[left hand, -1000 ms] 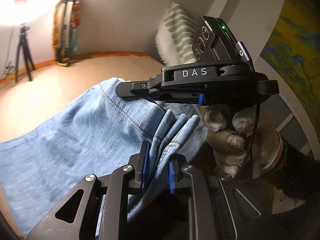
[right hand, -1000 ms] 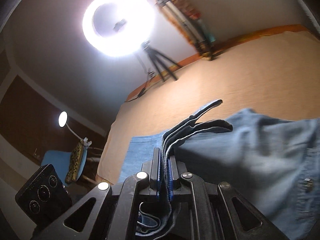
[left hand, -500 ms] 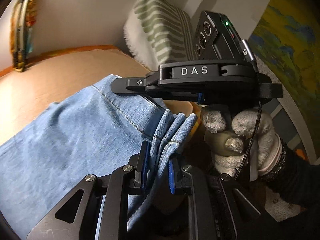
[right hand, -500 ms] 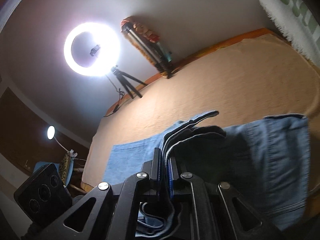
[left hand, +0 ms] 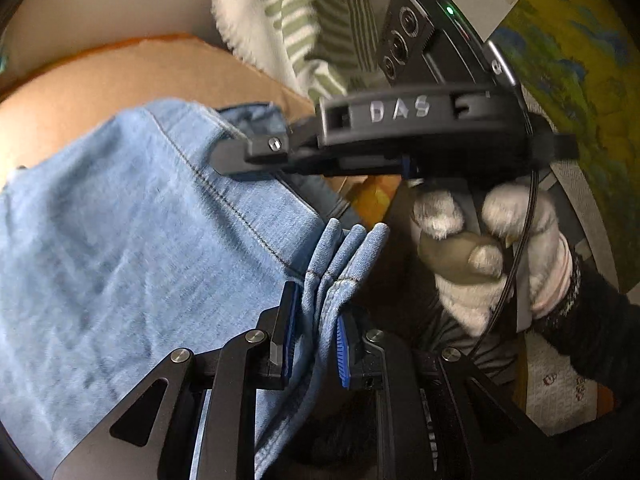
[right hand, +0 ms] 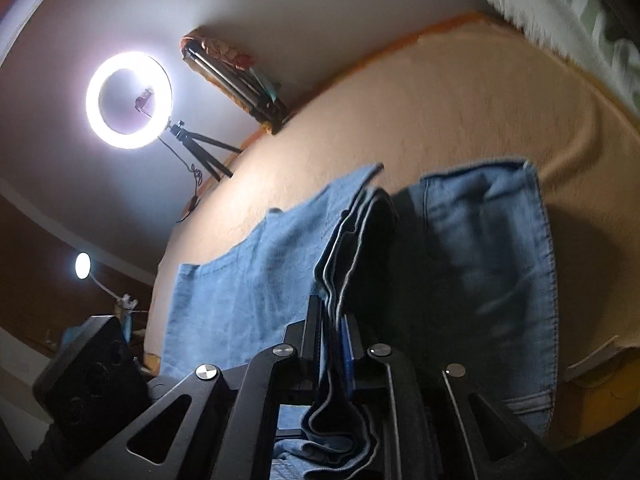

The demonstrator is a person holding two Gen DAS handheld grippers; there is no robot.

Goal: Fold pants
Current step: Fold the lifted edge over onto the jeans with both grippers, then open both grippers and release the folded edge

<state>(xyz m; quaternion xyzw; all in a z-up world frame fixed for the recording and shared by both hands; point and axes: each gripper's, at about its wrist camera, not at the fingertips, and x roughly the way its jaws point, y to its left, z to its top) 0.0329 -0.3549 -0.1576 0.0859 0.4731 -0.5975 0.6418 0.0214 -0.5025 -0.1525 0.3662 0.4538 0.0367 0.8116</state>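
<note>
**Pants going over**

While both grippers are swinging toward the pillow (left hand: 304, 12), the left gripper (left hand: 314, 332) and right gripper (right hand: 330, 330) are pinching the pants (left hand: 132, 232) over the bed (right hand: 440, 120). Folding looks halfway done.

The right claw (right hand: 334, 334) was clamped on a bunched edge of the blue denim pants (right hand: 248, 280), whose layers stood up between its blue pads. Denim spread to either side over the tan bed (right hand: 440, 112). Beyond the claw, up left, a ring light (right hand: 129, 100) glowed on its tripod (right hand: 200, 148).
</note>
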